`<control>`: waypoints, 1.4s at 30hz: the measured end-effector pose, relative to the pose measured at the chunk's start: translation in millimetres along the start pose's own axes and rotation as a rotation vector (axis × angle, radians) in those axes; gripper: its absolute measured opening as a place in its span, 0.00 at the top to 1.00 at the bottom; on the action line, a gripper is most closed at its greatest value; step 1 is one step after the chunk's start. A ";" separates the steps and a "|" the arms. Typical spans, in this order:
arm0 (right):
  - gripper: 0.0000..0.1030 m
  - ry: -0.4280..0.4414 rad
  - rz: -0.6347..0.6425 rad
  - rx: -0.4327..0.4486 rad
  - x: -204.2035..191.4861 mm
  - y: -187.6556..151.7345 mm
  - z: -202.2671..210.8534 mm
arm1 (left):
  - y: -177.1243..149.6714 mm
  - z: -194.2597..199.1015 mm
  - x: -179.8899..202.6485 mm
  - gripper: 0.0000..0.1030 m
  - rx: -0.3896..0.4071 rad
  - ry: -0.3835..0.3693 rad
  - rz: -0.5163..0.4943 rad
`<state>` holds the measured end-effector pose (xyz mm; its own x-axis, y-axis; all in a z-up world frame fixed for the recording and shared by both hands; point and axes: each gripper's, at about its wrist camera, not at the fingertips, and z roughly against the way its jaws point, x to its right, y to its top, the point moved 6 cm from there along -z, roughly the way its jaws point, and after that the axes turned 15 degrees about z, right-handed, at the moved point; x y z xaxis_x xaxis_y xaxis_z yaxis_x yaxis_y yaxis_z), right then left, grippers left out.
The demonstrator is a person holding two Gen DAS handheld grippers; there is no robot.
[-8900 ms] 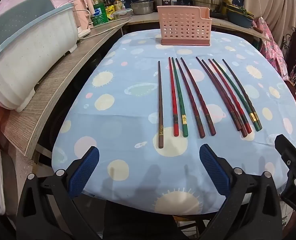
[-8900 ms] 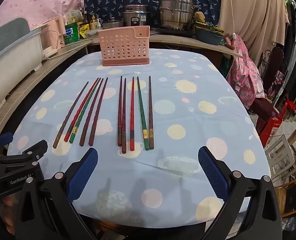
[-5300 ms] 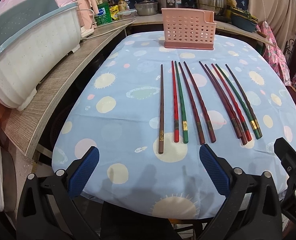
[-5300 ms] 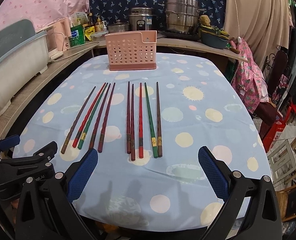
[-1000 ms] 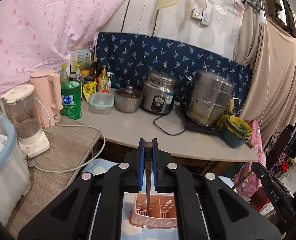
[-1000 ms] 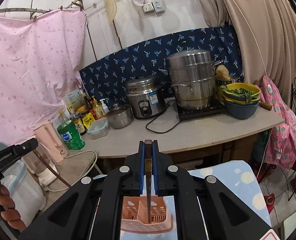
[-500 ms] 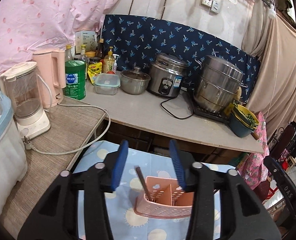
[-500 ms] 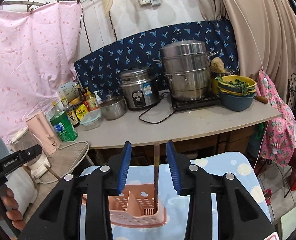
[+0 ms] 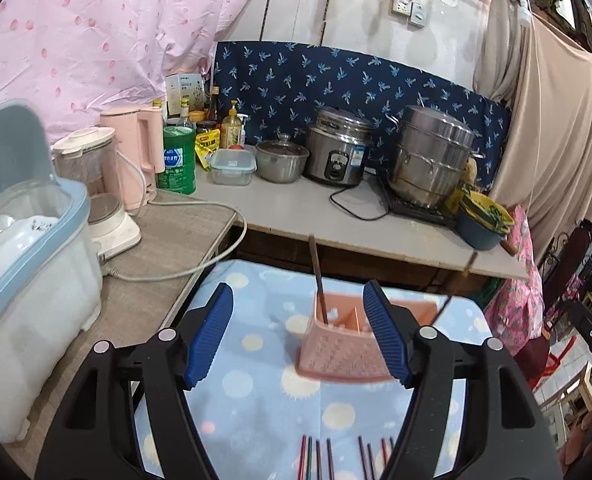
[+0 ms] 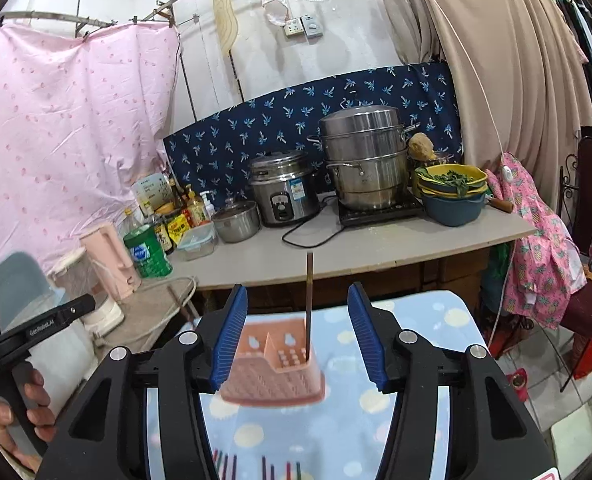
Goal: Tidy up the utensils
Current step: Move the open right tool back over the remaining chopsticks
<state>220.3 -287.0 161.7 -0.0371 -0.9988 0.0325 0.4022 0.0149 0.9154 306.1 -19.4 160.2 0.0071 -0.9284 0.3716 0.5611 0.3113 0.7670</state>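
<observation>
A pink perforated basket (image 9: 335,354) (image 10: 272,378) stands on the blue spotted tablecloth. One brown chopstick (image 9: 318,280) leans in its left compartment. A second chopstick (image 10: 308,304) stands in its right compartment. My left gripper (image 9: 296,336) hangs short of the basket, its jaws opening with nothing pressed between the blue pads. My right gripper (image 10: 297,336) is likewise opening, free of the chopstick ahead of it. Several more chopsticks (image 9: 315,456) (image 10: 264,466) lie on the cloth below the fingers. The left gripper (image 10: 36,332) also shows at the right wrist view's left edge, in a hand (image 10: 20,420).
A counter (image 9: 335,216) behind the table carries a rice cooker (image 9: 337,152), a steamer pot (image 9: 431,164), bowls and bottles. A side shelf on the left holds a blender (image 9: 92,184), a pink kettle (image 9: 136,152) and a lidded dish bin (image 9: 28,280). A cord (image 9: 200,264) trails over the shelf edge.
Both grippers let go of their chopsticks, which now stand in the basket. The jaws have spread wider and both grippers have pulled back, bringing the chopsticks on the cloth into view.
</observation>
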 end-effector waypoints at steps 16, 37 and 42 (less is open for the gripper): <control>0.50 0.019 0.030 -0.145 -26.7 -127.0 83.1 | -144.4 53.7 -42.9 0.38 -0.137 0.067 -0.107; 0.57 0.038 0.052 -0.374 -55.0 -266.7 109.2 | -273.5 82.0 -83.3 0.38 -0.275 0.085 -0.143; 0.66 0.063 0.061 -0.420 -64.9 -285.2 104.1 | -293.9 81.4 -84.7 0.38 -0.309 0.080 -0.156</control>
<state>12.9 -221.5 -59.7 0.0489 -0.9978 0.0449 0.7398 0.0664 0.6696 73.2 -15.7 -54.1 -0.0403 -0.9767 0.2107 0.7842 0.0998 0.6124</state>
